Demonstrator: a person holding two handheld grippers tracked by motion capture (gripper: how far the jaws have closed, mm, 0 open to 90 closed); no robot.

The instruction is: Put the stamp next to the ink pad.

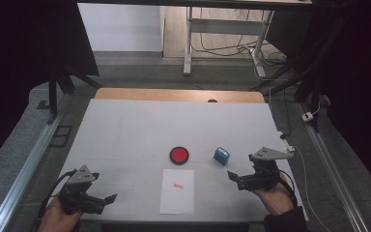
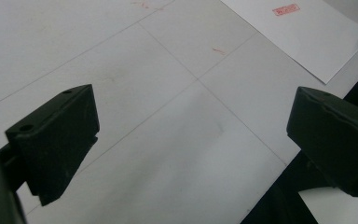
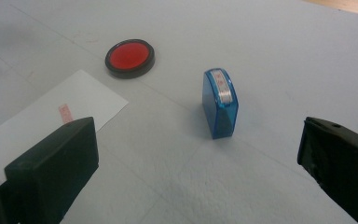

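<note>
The blue stamp [image 3: 220,103] stood free on the table [image 1: 125,130]; both grippers' fingers gaped empty, the right gripper [image 1: 245,181] nearest; any re-grip should probably square the fingers across its flat sides, clear of the ink pad [image 3: 129,58] and stamped paper [image 1: 178,191].

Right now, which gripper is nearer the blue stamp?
Right. The right gripper sits open just off the blue stamp, toward the person, not touching it. The left gripper is open at the table's near left, beyond the white paper.
</note>
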